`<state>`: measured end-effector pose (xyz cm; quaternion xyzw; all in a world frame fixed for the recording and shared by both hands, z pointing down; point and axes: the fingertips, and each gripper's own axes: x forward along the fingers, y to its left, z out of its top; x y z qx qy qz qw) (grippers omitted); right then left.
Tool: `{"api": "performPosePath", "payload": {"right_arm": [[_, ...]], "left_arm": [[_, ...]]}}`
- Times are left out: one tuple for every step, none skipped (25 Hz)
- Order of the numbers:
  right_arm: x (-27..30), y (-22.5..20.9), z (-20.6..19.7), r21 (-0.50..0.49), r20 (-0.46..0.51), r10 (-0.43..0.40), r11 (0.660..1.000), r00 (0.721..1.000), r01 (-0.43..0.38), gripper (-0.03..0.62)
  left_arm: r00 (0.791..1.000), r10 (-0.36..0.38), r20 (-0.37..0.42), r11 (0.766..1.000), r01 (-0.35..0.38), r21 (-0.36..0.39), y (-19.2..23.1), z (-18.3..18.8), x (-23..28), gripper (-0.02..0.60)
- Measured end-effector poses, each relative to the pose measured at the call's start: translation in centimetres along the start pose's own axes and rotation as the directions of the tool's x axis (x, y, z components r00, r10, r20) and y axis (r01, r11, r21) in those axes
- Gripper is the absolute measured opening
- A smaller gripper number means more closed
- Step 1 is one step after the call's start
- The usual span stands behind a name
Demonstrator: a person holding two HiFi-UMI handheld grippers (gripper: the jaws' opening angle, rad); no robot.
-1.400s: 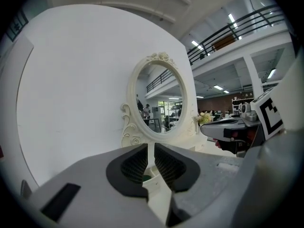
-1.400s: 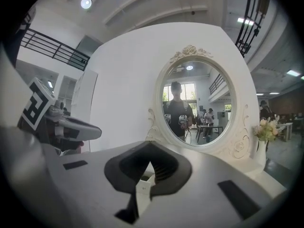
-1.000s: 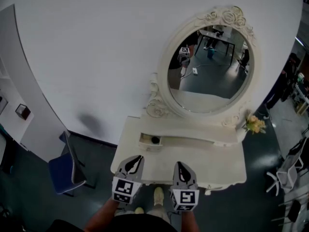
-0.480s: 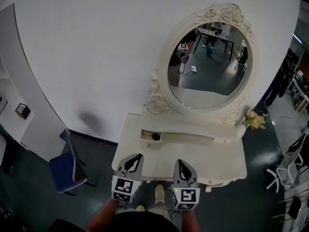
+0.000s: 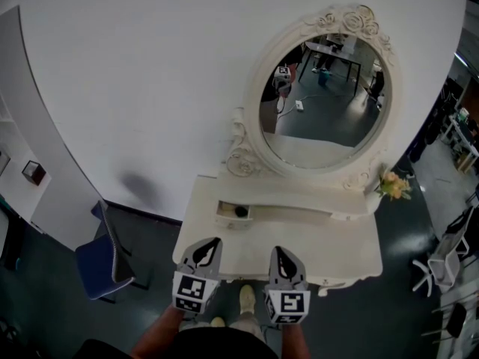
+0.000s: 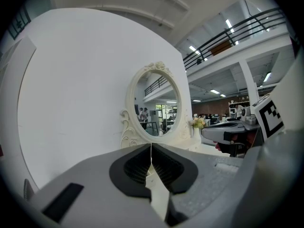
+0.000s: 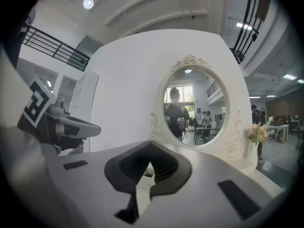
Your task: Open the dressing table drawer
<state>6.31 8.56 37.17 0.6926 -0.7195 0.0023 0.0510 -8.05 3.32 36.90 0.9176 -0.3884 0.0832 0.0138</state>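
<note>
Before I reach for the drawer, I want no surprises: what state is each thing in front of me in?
left gripper: jaws shut, nothing between them.
right gripper: jaws shut, empty.
small drawer: looks pushed in, dark knob facing out; too small to be sure.
mirror: upright at the back of the dressing table.
flowers: upright at its right end.

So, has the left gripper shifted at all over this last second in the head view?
No. The left gripper lines up with the same spot on the front edge of the dressing table as before, with its jaws shut and nothing between them.
</note>
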Motion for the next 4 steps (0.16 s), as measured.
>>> {"api": "performPosePath", "payload": {"right_arm": [[0.09, 0.0, -0.07, 0.0, 0.001, 0.001, 1.0, 1.0, -0.001, -0.005], [0.19, -0.03, -0.13, -0.002, 0.002, 0.001, 1.0, 1.0, -0.001, -0.005], [0.28, -0.07, -0.2, -0.003, 0.002, 0.0, 1.0, 1.0, 0.0, -0.005], [0.36, -0.12, -0.3, -0.004, 0.002, -0.001, 1.0, 1.0, 0.001, -0.005]], "left_arm": [[1.0, -0.001, 0.001, 1.0, 0.001, 0.0, 0.07, 0.01, 0.09, 0.008], [1.0, -0.001, 0.001, 1.0, 0.001, 0.0, 0.14, 0.01, 0.18, 0.008], [1.0, -0.001, 0.001, 1.0, 0.001, 0.001, 0.21, 0.01, 0.27, 0.008], [1.0, -0.001, 0.002, 1.0, 0.001, 0.001, 0.29, 0.01, 0.36, 0.008]]}}
